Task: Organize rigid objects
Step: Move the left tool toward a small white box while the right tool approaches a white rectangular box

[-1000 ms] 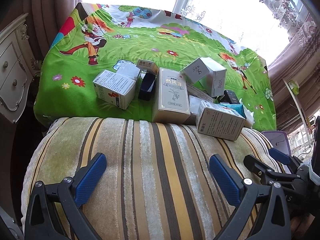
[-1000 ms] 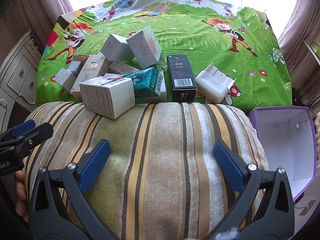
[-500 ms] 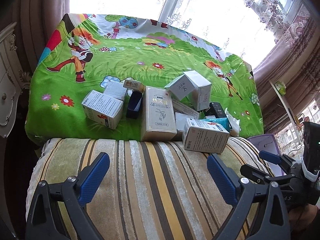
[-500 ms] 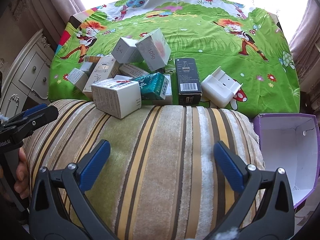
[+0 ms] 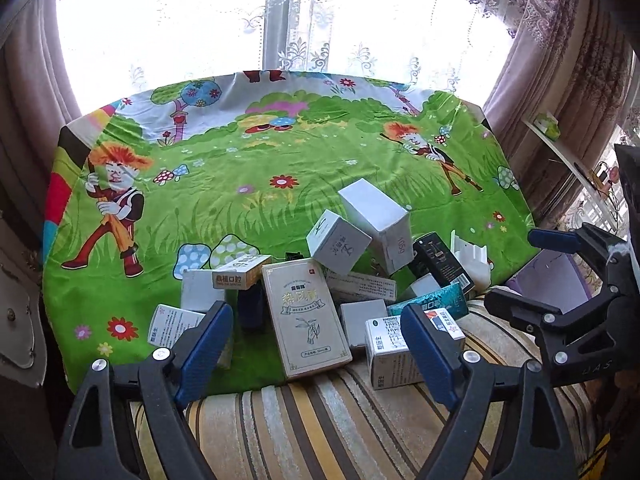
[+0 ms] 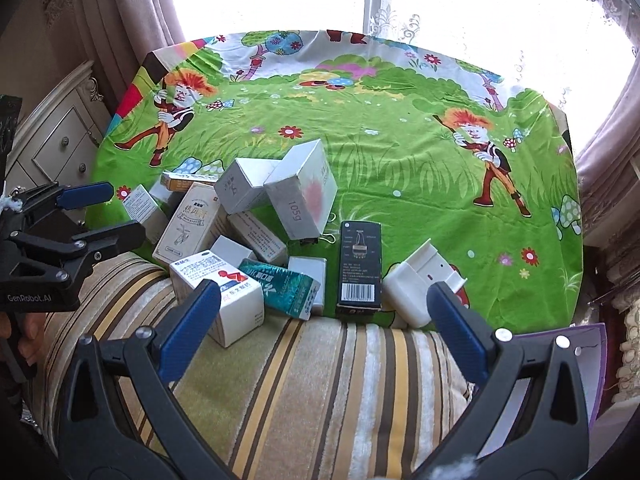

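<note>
- The left gripper (image 5: 316, 344) hangs above the striped cushion (image 5: 320, 420); its jaws have just been closing a little, yet stand wide with nothing between the blue pads.
- The right gripper (image 6: 320, 328) also gapes wide and empty, touching nothing.
- The boxes lie heaped on the green cartoon cloth (image 6: 400, 152) at the cushion's far edge: a beige tall box (image 5: 306, 316), a black barcode box (image 6: 359, 268), a teal carton (image 6: 280, 286).
</note>
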The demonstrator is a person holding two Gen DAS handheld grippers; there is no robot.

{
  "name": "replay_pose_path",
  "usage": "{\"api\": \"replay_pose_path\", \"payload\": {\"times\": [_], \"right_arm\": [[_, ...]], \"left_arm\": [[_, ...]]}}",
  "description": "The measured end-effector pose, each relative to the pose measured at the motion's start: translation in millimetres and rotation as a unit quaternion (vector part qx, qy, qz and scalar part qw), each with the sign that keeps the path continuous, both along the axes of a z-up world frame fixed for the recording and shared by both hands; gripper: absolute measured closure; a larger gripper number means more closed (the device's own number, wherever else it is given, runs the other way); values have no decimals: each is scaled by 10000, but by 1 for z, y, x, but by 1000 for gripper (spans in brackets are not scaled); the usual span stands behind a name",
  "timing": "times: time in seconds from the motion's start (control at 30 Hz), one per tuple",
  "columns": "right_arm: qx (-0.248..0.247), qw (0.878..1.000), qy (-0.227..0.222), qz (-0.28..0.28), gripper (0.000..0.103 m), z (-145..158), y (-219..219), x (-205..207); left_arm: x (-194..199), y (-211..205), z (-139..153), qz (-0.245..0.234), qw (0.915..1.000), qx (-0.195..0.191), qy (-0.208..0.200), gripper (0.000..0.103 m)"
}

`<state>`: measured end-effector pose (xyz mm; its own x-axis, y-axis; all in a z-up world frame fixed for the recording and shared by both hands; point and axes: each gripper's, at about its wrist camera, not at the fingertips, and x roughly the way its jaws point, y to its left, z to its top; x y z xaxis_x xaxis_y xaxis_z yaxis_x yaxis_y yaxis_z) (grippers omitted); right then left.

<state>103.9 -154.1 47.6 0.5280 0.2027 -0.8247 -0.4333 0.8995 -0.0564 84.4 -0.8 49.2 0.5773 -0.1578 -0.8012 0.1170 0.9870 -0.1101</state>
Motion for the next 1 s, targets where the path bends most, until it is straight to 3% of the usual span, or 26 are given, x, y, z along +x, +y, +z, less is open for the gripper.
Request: {"api": "replay_pose_path", "payload": {"times": [0.17,0.37,0.47,0.63,0.87,1.0], "right_arm": [[-243,9994,16,246,0,-8,14,23],[-558,9971,26,520,0,-21,27,42],[-529,9967,155,597,0,-26,28,52],[-524,9957,297,710,0,-31,31,60],[-149,9967,578,541,0,-26,29,76],[-347,9952,656,640,0,-34,38,79]], "left_arm": [[29,-14,-10,-425,9989,183,122,33],[52,-26,-22,-847,9947,499,285,35],[63,-24,-26,-981,9934,470,363,35],[71,-32,-35,-1275,9883,732,404,35],[73,-26,-42,-1320,9887,587,394,36],[77,-22,-48,-1390,9882,540,343,37]]}}
